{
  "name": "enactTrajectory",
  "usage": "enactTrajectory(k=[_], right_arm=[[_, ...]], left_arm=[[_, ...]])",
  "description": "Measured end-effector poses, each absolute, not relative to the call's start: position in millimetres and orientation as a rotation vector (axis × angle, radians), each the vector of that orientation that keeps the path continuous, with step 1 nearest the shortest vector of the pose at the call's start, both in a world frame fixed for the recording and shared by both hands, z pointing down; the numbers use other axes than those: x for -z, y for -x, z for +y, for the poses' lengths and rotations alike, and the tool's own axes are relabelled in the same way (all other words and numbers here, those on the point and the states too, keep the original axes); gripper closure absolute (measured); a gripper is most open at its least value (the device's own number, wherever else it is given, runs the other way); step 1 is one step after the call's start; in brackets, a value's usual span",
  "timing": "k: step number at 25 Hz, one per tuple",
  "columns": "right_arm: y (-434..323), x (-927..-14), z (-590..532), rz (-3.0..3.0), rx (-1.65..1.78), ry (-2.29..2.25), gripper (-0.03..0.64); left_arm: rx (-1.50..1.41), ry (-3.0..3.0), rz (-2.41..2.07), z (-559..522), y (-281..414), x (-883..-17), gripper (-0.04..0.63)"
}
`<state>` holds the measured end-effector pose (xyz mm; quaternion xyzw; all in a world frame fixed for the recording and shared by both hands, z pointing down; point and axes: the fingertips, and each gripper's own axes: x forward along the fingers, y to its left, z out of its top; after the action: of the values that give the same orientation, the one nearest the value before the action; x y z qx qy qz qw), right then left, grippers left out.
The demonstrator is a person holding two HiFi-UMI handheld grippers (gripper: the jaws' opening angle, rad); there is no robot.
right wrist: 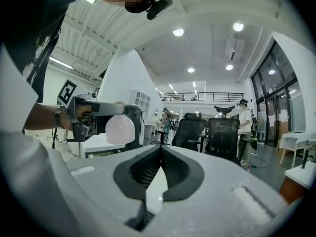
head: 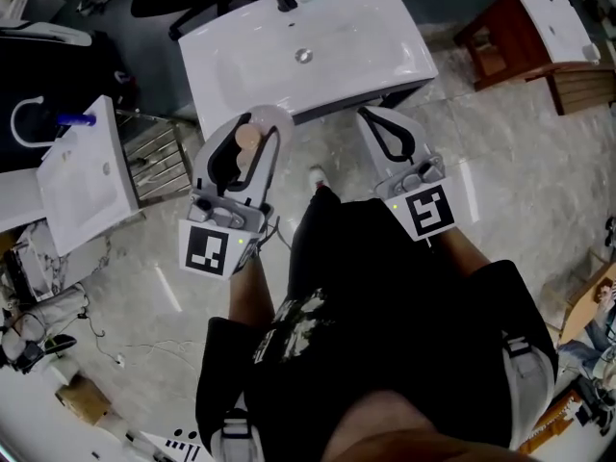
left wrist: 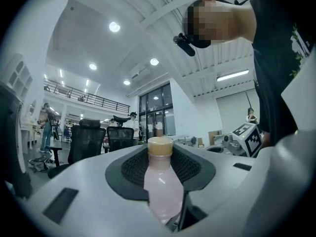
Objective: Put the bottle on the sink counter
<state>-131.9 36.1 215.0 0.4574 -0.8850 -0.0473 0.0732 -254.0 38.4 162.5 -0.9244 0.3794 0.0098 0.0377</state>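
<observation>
Left gripper view: your left gripper [left wrist: 160, 154] clamps the bottle [left wrist: 161, 189], bound for the sink counter [head: 385, 37]. Your right gripper [right wrist: 161, 152] is closed, empty

Head view, mid-frame: both grippers point toward the upper edge. The left gripper [head: 252, 131], left of centre, has its 2 jaws clamped on a bottle [left wrist: 160, 184]. The right gripper [head: 370, 119], right of centre, has its jaw tips pressed together, empty.

Black T-shirt [head: 385, 287] with white print; white left gripper [head: 252, 131] and right gripper [head: 377, 123], black-padded jaws.
</observation>
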Motion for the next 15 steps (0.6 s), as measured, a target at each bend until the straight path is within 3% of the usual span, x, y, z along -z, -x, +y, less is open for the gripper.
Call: enactTrajectory(k=[8, 15], right_arm=[[171.8, -226.4, -5.0, -2.590, 0.128, -1.535, 0.621], [154.9, -242.9, -15.5, -2.438, 0.069, -1.672, 0.621]], left_arm=[[0.000, 2.937, 0.994, -9.6, 286.2, -178.6, 0.446], [-0.039, 2.960, 0.803, -41.4, 277.2, -191.1, 0.446]])
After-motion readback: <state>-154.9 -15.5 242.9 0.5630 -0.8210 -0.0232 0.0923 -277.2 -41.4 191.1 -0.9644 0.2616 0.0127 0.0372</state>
